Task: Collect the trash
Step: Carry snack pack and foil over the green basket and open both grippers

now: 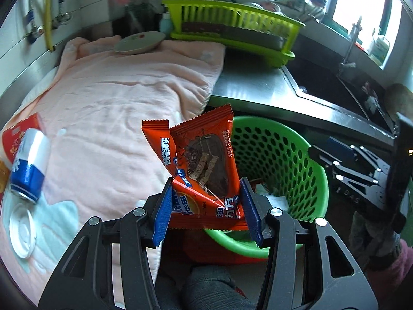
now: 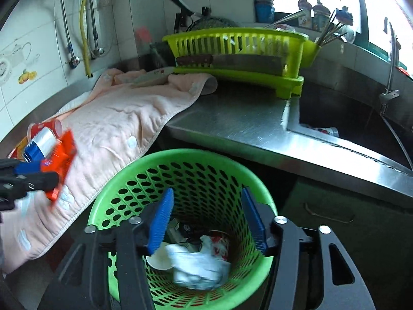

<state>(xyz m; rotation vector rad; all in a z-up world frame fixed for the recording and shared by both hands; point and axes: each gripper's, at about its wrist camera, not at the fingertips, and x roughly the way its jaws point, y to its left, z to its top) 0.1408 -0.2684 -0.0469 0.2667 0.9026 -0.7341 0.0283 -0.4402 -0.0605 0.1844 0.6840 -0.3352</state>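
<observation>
Hidden/unclear: L gripper [image 1: 206,206] body cut off at frame bottom in left wrist view; in right wrist view it's only a blurred shape at the left edge. White wad [image 2: 196,263] in the basket is blurred, can't tell if paper or plastic. Sink [image 2: 348,118] interior dark; a crumpled red-white item lies in it, kind unclear.
L gripper: blue pads pressed on both edges of orange snack wrappers [image 1: 204,165], two packs, upright, gripped firmly. Held over the pink towel [image 1: 116,98] edge, just beside the basket rim.
R gripper [image 2: 206,219]: jaws apart, nothing between the pads, pointing down into the basket mouth.
Green basket [image 2: 124,170]: perforated, stands below the counter [image 2: 232,118] edge. Holds the white wad, a white cup or lid, red-white scrap, dark bits under; partly hidden by R fingers.
Trash on towel: blue-silver can [image 1: 29,165] on its side, red paper cup [image 1: 18,134] touching behind it, white lid [image 1: 22,232] near, flat.
Dish rack [image 1: 232,25]: lime, back of counter, cleaver laid along its front; contents behind slats hard to read.
Plate [image 1: 139,42]: on towel's far end, beside rack.
</observation>
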